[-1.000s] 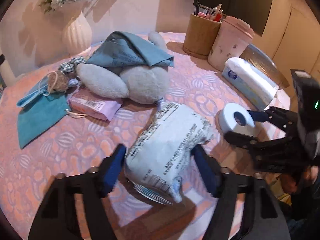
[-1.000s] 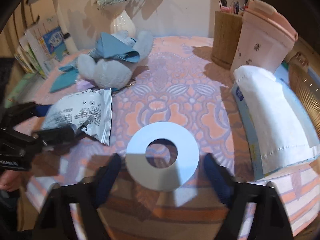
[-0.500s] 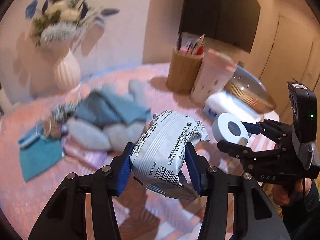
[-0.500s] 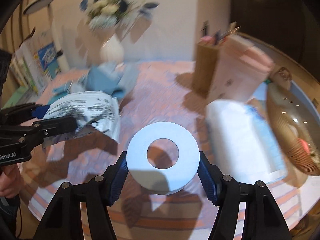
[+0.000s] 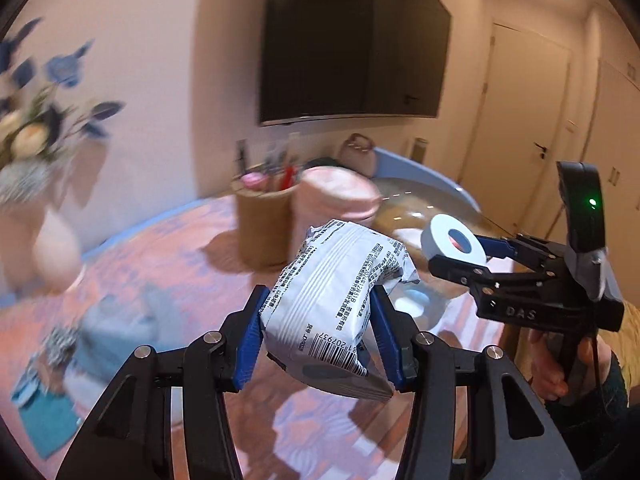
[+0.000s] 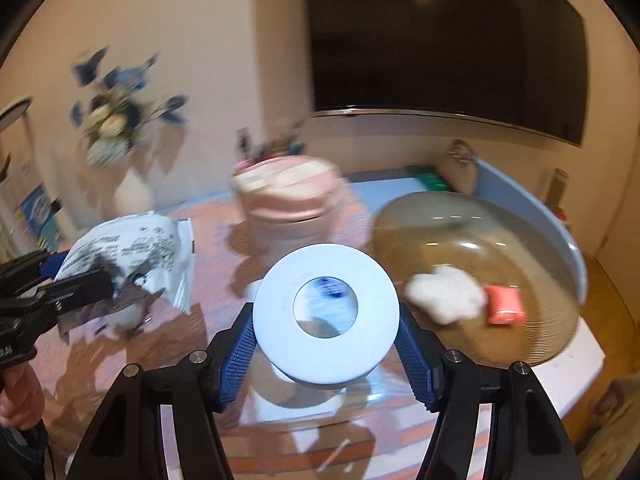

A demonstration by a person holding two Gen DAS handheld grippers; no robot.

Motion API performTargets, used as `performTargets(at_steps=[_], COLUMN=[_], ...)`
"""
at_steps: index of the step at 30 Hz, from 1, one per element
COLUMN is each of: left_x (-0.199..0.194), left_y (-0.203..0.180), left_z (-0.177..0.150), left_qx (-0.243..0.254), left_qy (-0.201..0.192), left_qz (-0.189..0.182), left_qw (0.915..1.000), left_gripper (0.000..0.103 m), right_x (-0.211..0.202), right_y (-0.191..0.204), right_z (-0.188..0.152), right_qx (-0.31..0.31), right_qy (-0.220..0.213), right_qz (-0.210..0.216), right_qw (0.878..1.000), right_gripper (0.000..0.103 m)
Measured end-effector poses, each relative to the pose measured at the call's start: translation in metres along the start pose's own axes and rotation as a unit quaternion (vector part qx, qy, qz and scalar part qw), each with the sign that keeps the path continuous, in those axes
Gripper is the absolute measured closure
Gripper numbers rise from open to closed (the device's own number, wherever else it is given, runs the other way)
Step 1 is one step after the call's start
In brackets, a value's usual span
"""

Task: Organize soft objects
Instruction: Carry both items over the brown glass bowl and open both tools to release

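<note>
My left gripper (image 5: 318,334) is shut on a white printed packet (image 5: 340,300) and holds it in the air above the table; it also shows in the right wrist view (image 6: 128,256). My right gripper (image 6: 326,350) is shut on a white tape roll (image 6: 326,314), lifted above the table; the roll also shows in the left wrist view (image 5: 454,240). A round brown woven basket (image 6: 500,224) at the right holds a white soft thing (image 6: 448,294) and a pink packet (image 6: 504,304).
A pink lidded cup (image 6: 288,204) and a wooden pen holder (image 5: 264,224) stand behind the grippers. A white vase with flowers (image 6: 132,196) is at the back left. A grey plush with blue cloth (image 5: 120,328) and a teal cloth (image 5: 44,420) lie at the left.
Both grippers closed on their objects and lifted them off the table. Both have risen and swung toward the basket at the right.
</note>
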State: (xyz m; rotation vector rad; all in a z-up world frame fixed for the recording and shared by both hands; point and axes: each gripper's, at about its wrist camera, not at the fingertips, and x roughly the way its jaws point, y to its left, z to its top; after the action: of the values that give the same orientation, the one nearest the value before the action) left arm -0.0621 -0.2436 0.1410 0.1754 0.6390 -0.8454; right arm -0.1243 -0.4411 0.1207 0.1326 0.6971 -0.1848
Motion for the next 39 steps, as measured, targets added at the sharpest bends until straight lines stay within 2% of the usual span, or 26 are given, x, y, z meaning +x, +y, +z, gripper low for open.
performTargets(at_steps=[9, 16, 22, 23, 25, 26, 27, 28, 36, 38, 39], left_x=[0.048, 0.087, 0.138, 0.146, 0.158, 0.161, 0.162, 0.162, 0.135, 0.121, 0.115], left_y=[-0.058, -0.094, -0.108, -0.107, -0.105, -0.103, -0.101, -0.101, -0.092, -0.088, -0.085], left_z=[0.039, 0.083, 0.106, 0.108, 0.112, 0.113, 0.113, 0.113, 0.11, 0.108, 0.107], left_qx=[0.052, 0.067, 0.057, 0.049, 0.034, 0.025, 0.018, 0.014, 0.008, 0.007, 0.006], left_qy=[0.004, 0.0, 0.03, 0.033, 0.04, 0.04, 0.039, 0.038, 0.029, 0.022, 0.02], left_qz=[-0.049, -0.054, -0.057, -0.06, -0.069, -0.075, -0.082, -0.087, -0.093, -0.09, -0.088], left_qw=[0.9975, 0.9963, 0.9963, 0.9965, 0.9962, 0.9961, 0.9957, 0.9954, 0.9952, 0.9957, 0.9959], left_gripper=[0.056, 0.056, 0.055, 0.053, 0.038, 0.034, 0.028, 0.027, 0.027, 0.027, 0.027], right_x=[-0.009, 0.006, 0.026, 0.029, 0.039, 0.044, 0.047, 0.05, 0.043, 0.039, 0.037], right_y=[-0.073, -0.13, -0.154, -0.16, -0.17, -0.174, -0.177, -0.18, -0.179, -0.177, -0.177], right_z=[0.018, 0.042, 0.058, 0.058, 0.058, 0.056, 0.054, 0.052, 0.04, 0.042, 0.043], right_qx=[0.051, 0.116, 0.144, 0.151, 0.16, 0.163, 0.167, 0.171, 0.161, 0.166, 0.169], right_qy=[-0.03, -0.032, -0.022, -0.021, -0.003, 0.006, 0.015, 0.019, 0.025, 0.017, 0.011], right_qz=[-0.046, -0.042, -0.072, -0.071, -0.063, -0.06, -0.057, -0.054, -0.037, -0.031, -0.025], right_qw=[0.997, 0.992, 0.987, 0.986, 0.985, 0.985, 0.984, 0.984, 0.986, 0.986, 0.985], right_gripper=[0.038, 0.038, 0.036, 0.036, 0.035, 0.035, 0.035, 0.035, 0.034, 0.029, 0.021])
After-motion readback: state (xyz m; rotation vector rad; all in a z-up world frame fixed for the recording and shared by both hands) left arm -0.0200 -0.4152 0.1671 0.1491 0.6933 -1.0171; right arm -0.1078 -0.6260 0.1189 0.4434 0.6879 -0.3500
